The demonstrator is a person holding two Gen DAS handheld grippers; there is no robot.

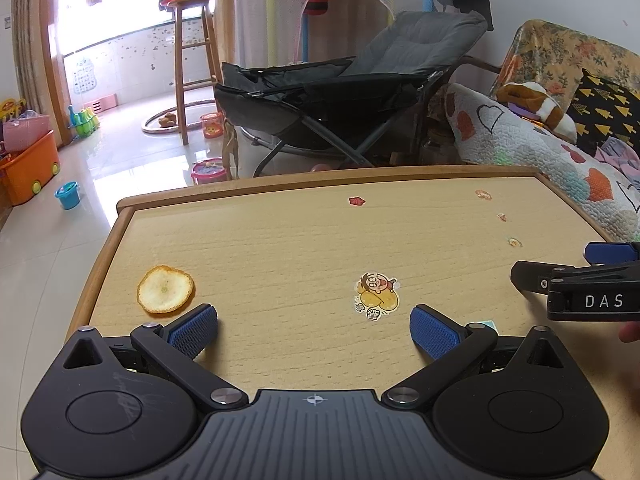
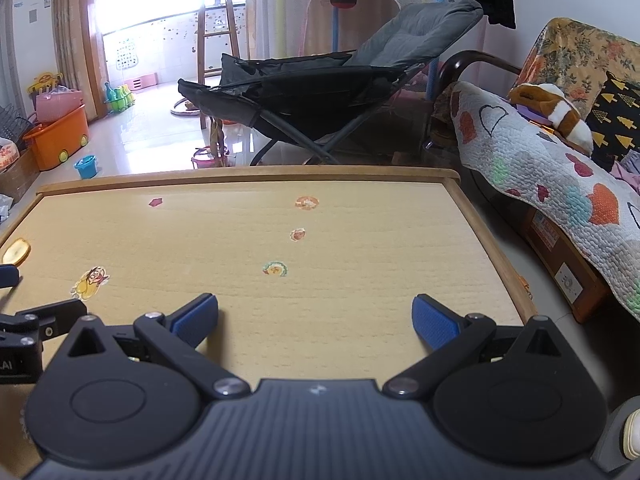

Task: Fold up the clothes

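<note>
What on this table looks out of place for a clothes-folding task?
A piece of orange peel lies near the table's left edge, and no clothing is on the table in either view.

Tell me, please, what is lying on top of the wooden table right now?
On the table lie only a piece of orange peel and several stickers, the largest a cartoon figure. No clothing shows. The near edge is hidden by both open grippers.

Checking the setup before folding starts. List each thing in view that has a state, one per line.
left gripper: open, empty, over the table
right gripper: open, empty, over the table
table: no clothes on it
orange peel: lying flat, untouched
folding chair: unfolded, unoccupied
</note>
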